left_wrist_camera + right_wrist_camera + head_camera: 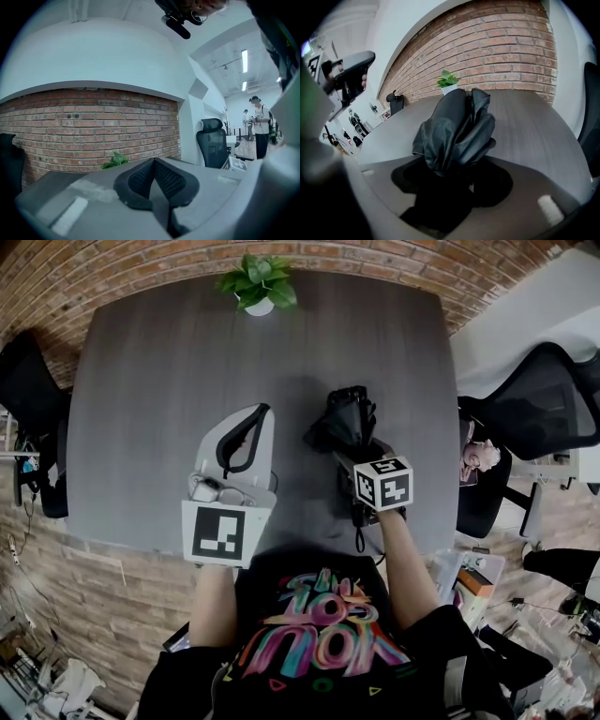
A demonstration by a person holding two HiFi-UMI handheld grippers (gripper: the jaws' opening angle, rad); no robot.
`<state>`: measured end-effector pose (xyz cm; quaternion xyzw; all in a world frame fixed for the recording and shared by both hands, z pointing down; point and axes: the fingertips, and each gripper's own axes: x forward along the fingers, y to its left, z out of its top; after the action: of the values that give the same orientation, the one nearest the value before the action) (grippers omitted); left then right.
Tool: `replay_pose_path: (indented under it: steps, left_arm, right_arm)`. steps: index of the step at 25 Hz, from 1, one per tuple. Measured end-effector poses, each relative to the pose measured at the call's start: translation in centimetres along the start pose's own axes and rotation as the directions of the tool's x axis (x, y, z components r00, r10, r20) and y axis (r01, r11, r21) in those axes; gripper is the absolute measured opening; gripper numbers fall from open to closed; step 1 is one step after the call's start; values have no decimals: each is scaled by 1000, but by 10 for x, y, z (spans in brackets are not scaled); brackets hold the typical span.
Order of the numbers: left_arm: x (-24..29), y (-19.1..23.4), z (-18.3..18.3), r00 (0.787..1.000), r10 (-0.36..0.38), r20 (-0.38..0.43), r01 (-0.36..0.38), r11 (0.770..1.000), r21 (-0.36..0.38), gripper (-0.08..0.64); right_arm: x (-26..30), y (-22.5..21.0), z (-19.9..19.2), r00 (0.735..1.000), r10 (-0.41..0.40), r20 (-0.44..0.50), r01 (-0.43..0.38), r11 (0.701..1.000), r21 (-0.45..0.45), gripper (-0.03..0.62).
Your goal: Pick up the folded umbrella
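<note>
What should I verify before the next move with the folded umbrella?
1. Folded umbrella sits between the jaws of the right gripper: ok.
2. Jaws closed on it, fabric filling the gap: ok.
3. Umbrella lifted off the table: cannot tell.
4. Left gripper apart from the umbrella, jaws together, holding nothing: ok.
5. Potted plant out of the way, at the table's far edge: ok.

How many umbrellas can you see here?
1. The folded black umbrella is clamped in the right gripper, over the table's right half, on the person's side of the plant. No other shows; one could lie outside the views.
</note>
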<state>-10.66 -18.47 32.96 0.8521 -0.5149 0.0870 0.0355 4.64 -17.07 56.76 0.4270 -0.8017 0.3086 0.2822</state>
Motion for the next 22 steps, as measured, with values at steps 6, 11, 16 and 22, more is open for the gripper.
replay_pose_path:
  steps: [6,11,16,22]
  left_arm:
    - [-2,-7,8,1000,-17,19,17,1000,10,0]
    - [-3,-14,12,999,-31,29,31,999,13,2]
    - [-2,-20,13,998,-48,30,48,999,11,2]
    - [1,-22,15,997,-61,37,61,998,5,1]
  right_arm:
    - [-17,5,11,999,-1,53,1,1000,-5,261]
    - [-36,5,19,994,-15,108,15,1000,3,259]
    - [-59,7,33,986,-23,167,22,1000,6,259]
    - [-90,11,60,965,-30,259,30,1000,3,259]
